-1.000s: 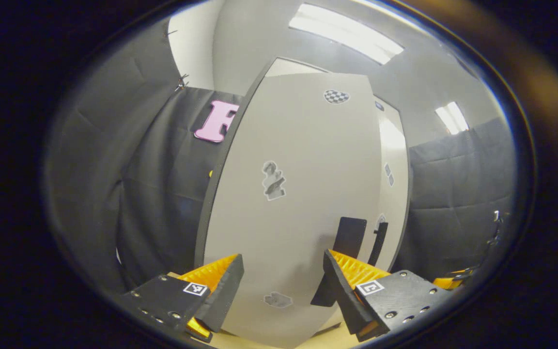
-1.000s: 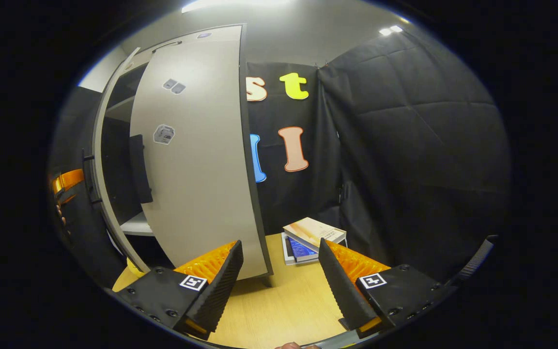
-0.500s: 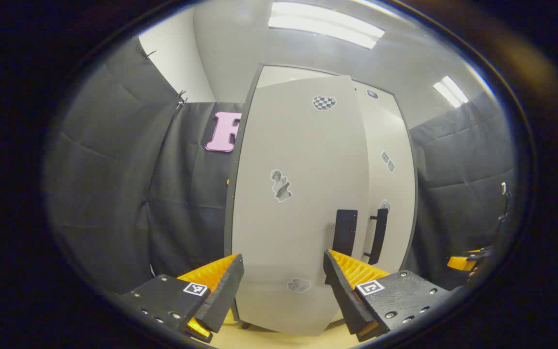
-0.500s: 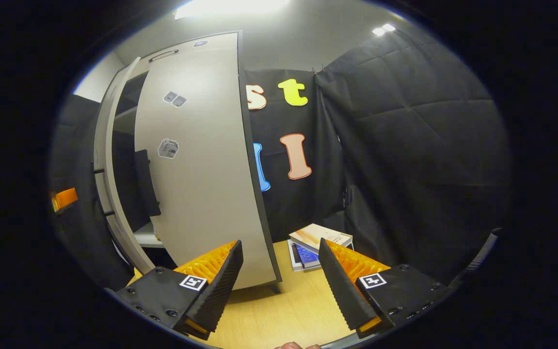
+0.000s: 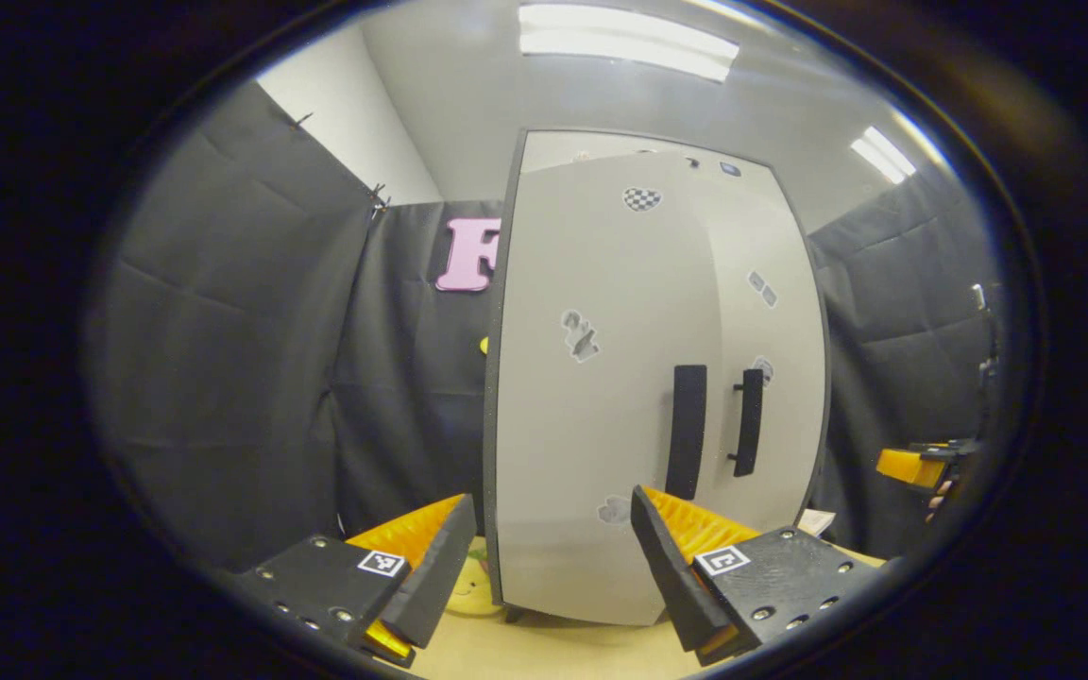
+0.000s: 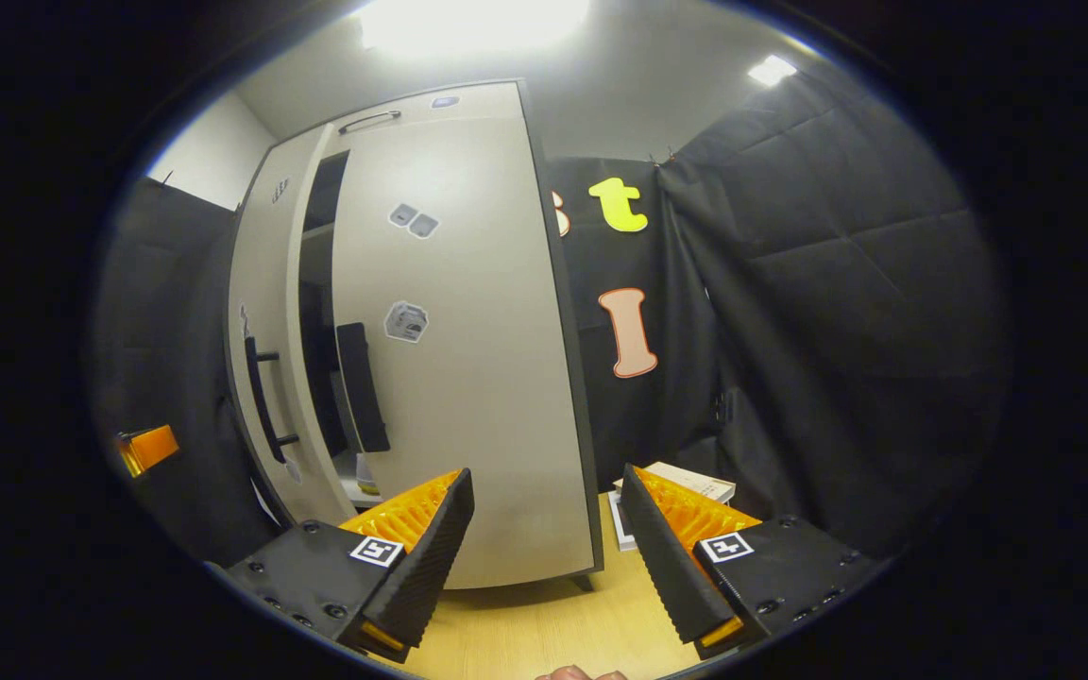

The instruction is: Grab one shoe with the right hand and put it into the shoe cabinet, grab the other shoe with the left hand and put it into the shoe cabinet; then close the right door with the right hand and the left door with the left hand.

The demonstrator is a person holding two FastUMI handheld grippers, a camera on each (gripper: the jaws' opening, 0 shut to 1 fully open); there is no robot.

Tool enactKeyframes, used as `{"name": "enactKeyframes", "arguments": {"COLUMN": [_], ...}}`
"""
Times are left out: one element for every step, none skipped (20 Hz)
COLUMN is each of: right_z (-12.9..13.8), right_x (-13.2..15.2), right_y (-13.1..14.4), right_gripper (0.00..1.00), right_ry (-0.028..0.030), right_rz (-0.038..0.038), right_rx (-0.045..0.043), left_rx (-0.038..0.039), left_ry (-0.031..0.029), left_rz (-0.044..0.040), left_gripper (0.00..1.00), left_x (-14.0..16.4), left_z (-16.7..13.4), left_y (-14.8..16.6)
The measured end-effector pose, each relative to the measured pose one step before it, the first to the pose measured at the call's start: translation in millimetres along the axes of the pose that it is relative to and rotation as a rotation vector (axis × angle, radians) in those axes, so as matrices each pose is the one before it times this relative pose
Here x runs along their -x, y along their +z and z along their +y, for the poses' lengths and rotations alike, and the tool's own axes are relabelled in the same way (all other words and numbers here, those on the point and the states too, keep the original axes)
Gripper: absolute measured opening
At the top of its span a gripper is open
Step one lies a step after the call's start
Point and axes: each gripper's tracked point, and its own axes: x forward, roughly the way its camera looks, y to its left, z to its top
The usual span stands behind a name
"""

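Observation:
The pale grey shoe cabinet (image 5: 601, 397) stands upright on the table in front of me. In the left gripper view its left door (image 5: 591, 416) with a dark handle (image 5: 688, 430) looks nearly flush. My left gripper (image 5: 549, 557) is open just short of it, holding nothing. In the right gripper view the right door (image 6: 468, 378) stands ajar, with a dark gap (image 6: 317, 312) between it and the left door (image 6: 265, 359). My right gripper (image 6: 549, 548) is open and empty, low before the right door's outer edge. The cabinet's inside is too dark to make out.
A short stack of books (image 6: 686, 482) lies on the wooden table (image 6: 544, 633) right of the cabinet. A small yellowish object (image 5: 473, 578) sits by the cabinet's left foot. Black cloth walls close in on both sides. The other gripper (image 5: 912, 465) shows at the far right.
Both doors have swung inward toward shut; the gap between them has narrowed. Both grippers have drawn back from the doors and stay open.

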Motion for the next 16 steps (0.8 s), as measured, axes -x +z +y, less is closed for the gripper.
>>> {"name": "enactKeyframes", "arguments": {"right_z": [5.16, 3.20, 3.57, 3.06, 1.63, 1.75, 1.05, 0.18, 0.30, 0.46, -0.85, -0.27, -0.50, -0.69, -0.47, 0.46], "right_x": [2.73, 2.23, 1.76, 2.51, 1.46, 2.06, 1.67, 2.03, 0.94, 1.30, 3.63, 0.74, 0.95, 0.81, -0.02, -0.21], "right_y": [-0.53, -0.64, -2.36, -2.81, -2.98, -1.62, -1.72, -1.73, -0.77, -0.97, -2.15, -0.64, 1.23, 0.71, 0.85, -0.37], "right_gripper": [0.98, 0.98, 0.98, 0.98, 0.98, 0.92, 0.92, 0.98, 0.98, 0.98, 0.92, 0.92, 0.98, 0.98, 0.98, 0.98], "right_ry": [0.00934, 0.00700, 0.00615, 0.00779, 0.00643, 0.00448, 0.00160, 0.00038, -0.00069, -0.00209, -0.00281, -0.00273, -0.00236, -0.00430, -0.00411, -0.00147], "right_rz": [-0.00131, -0.00019, 0.00302, 0.00683, 0.00624, 0.00426, 0.00206, 0.00181, 0.00138, 0.00004, -0.00083, -0.00176, -0.00392, -0.00472, -0.00273, -0.00231], "right_rx": [-0.00150, 0.00189, 0.00651, 0.00979, 0.01081, 0.00857, 0.00546, 0.00174, -0.00060, -0.00084, -0.00026, 0.00060, 0.00256, 0.00535, 0.00497, 0.00337], "left_rx": [0.00645, 0.00450, 0.00211, 0.00183, 0.00214, 0.00247, 0.00221, 0.00159, 0.00145, 0.00104, 0.00012, -0.00016, 0.00022, 0.00099, 0.00158, 0.00069], "left_ry": [0.00670, 0.00692, 0.00681, 0.00896, 0.00239, -0.00197, -0.00084, -0.00233, -0.00348, -0.00221, -0.00409, -0.00417, -0.00194, -0.00335, -0.00192, -0.00259], "left_rz": [0.00363, 0.00727, 0.01013, 0.00792, 0.00591, 0.00678, 0.00713, 0.00745, 0.00637, 0.00460, 0.00296, 0.00448, 0.00027, 0.00020, 0.00124, -0.00096], "left_gripper": [1.00, 1.00, 0.94, 1.00, 0.98, 0.97, 0.95, 0.94, 0.92, 0.90, 0.89, 0.89, 0.92, 0.94, 0.95, 0.95], "left_x": [1.80, 2.69, 1.94, 2.44, 0.28, -0.17, -0.06, 0.19, 0.27, 0.70, -0.49, -0.03, 0.27, 0.10, 0.56, -0.57], "left_z": [1.26, 1.93, 1.68, 2.33, 0.67, 0.18, 0.34, 0.78, -0.15, 0.08, -0.24, -0.07, -0.52, -0.69, 0.38, -0.29], "left_y": [-4.39, -5.15, -5.36, -3.95, -2.46, -3.39, -2.22, -3.09, -1.81, -1.58, -0.75, -1.88, 0.00, 0.15, -1.23, 0.50]}}
